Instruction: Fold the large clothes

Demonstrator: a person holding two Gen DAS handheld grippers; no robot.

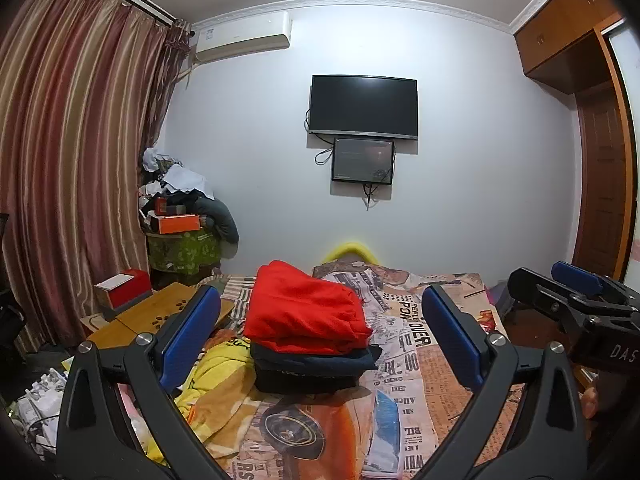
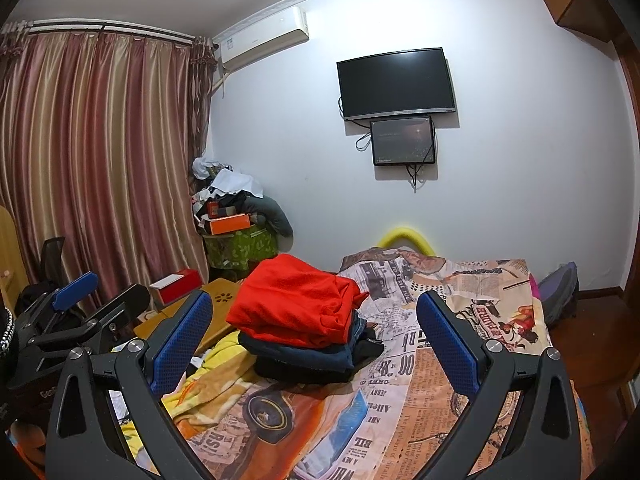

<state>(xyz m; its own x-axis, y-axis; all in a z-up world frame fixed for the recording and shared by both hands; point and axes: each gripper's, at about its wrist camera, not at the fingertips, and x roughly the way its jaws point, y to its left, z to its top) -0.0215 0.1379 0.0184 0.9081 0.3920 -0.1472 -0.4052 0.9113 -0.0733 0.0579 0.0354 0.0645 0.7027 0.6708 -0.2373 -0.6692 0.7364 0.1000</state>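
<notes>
Red folded garment [image 1: 306,312] tops a stack of folded clothes [image 1: 314,364], dark blue and black layers under it, sitting on the bed's newspaper-and-car print sheet [image 1: 400,364] near frame centre in both wrist views. Left gripper [image 1: 320,336] hangs above the bed, blue-padded fingers [image 1: 188,336] spread wide, nothing between them, stack framed in the gap at roughly 12 o'clock, not touched. Right gripper [image 2: 314,342] same: wide apart, empty, stack dead ahead and slightly toward 11 o'clock. Right gripper also shows at 3 o'clock in the left view; left gripper at 9 o'clock in the right view. Yellow towel-like cloth [image 1: 216,384] lies crumpled at 7 o'clock of the stack, touching its base. Wooden lap table [image 1: 160,312] at 9 o'clock beside the bed, red-and-white box [image 1: 120,288] on it. Striped curtain [image 1: 76,152] fills the left side. Wall ahead: air conditioner [image 1: 244,38] at 11 o'clock, black TV [image 1: 364,106] at 12, smaller screen [image 1: 362,160] just under it. Cluttered pile with orange box [image 1: 178,224] in the corner at 10 o'clock. Wooden wardrobe [image 1: 568,32] at 2 o'clock.
</notes>
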